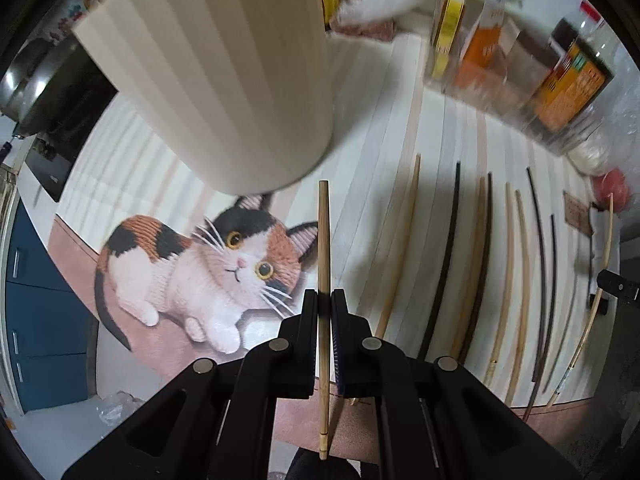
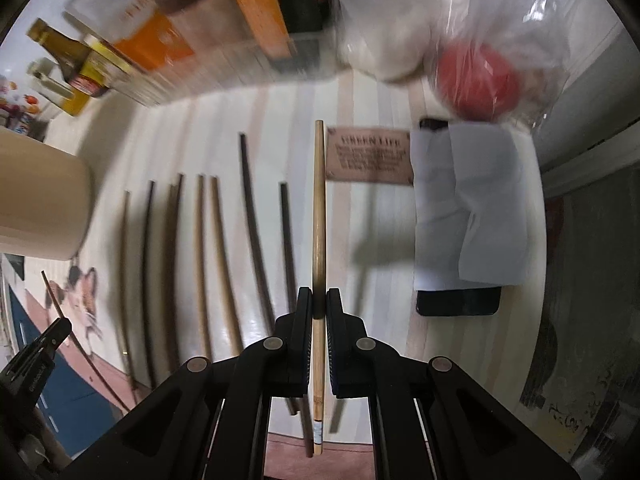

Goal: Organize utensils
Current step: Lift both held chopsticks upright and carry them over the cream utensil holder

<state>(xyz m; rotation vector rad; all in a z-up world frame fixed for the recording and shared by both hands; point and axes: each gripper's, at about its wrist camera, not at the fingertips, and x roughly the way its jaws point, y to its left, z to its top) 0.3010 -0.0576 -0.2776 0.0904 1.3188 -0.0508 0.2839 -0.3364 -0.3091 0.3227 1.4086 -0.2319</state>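
In the left wrist view the ribbed holder (image 1: 224, 76) fills the upper left, its base just above the chopstick tip, and the mat's edge (image 1: 160, 344) runs along the lower left. Loose chopsticks (image 1: 444, 264) line the right half. The left gripper (image 1: 324, 304) is clamped on a pale chopstick (image 1: 324, 236). The right gripper (image 2: 319, 304) pinches another stick (image 2: 319, 200) at centre frame, with bare mat (image 2: 372, 232) beside it and a paper-covered phone (image 2: 472, 208) further right.

Home kitchen; sauce bottles (image 1: 568, 80), chopsticks (image 1: 476, 264)

Pale chopstick (image 1: 324, 248) lifted upright, second pale chopstick (image 2: 318, 216) likewise, others (image 1: 476, 264) lying side by side
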